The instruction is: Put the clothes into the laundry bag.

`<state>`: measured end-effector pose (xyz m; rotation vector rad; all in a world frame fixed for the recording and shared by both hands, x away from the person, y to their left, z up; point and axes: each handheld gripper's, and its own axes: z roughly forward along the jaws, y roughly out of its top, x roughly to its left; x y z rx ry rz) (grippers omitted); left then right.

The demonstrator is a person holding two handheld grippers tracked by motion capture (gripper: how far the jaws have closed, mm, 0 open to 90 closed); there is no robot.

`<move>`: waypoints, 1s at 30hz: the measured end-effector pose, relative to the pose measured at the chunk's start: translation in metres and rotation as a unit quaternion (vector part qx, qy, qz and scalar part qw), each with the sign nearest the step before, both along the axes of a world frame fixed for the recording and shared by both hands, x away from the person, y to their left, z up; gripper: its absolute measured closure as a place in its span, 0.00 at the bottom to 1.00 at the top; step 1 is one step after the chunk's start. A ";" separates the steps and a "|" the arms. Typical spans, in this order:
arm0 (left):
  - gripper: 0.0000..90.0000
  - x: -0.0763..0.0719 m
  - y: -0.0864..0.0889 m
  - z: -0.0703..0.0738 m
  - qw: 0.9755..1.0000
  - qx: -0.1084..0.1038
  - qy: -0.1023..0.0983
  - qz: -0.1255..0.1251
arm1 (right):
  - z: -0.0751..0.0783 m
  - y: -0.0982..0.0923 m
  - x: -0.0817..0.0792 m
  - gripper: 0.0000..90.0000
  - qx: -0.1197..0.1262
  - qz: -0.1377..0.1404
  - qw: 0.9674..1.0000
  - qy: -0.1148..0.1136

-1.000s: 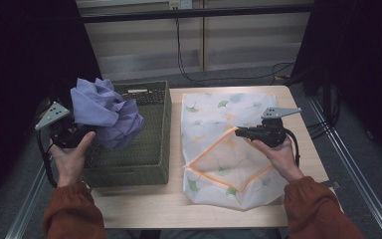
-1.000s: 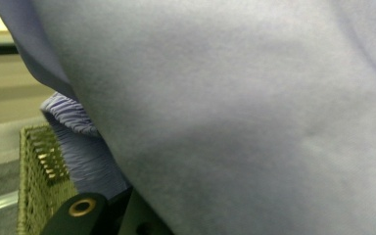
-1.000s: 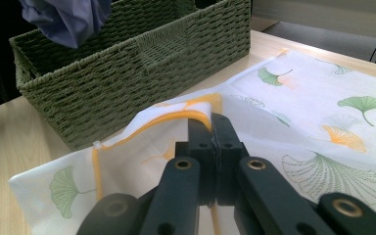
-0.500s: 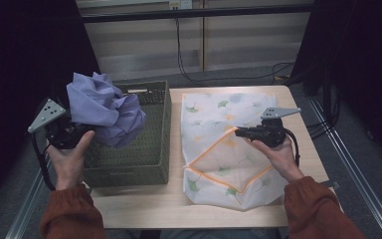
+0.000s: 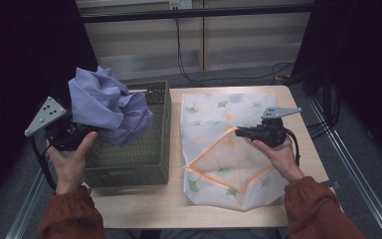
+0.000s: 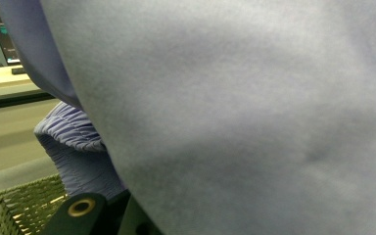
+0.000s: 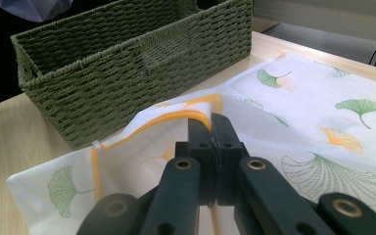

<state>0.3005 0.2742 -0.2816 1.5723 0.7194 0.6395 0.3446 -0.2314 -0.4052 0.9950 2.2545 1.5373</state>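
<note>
Your left gripper point(image 5: 87, 134) clamped the lilac garment point(image 5: 110, 112) at frame left, above the basket point(image 5: 160, 130); your right gripper point(image 5: 238, 132) pinched the laundry bag's point(image 5: 214, 112) orange-edged mouth. Loose folds risked snagging that rim.

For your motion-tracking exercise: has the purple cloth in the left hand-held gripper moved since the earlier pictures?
Yes. The purple cloth has shifted left and slightly up against the green basket, which stayed put; it now hangs more over the basket's left edge.
</note>
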 end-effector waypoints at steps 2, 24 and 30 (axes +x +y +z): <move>0.84 -0.003 -0.002 0.003 1.000 -0.001 -0.004 -0.006 | 0.000 0.000 0.000 1.00 -0.001 0.001 1.000 -0.001; 0.83 -0.014 -0.040 0.013 0.998 0.015 -0.016 -0.063 | 0.000 0.001 0.000 1.00 -0.004 0.003 1.000 0.001; 0.83 -0.020 -0.047 0.019 0.997 0.011 -0.026 -0.075 | 0.000 0.000 0.001 1.00 -0.003 0.004 1.000 0.002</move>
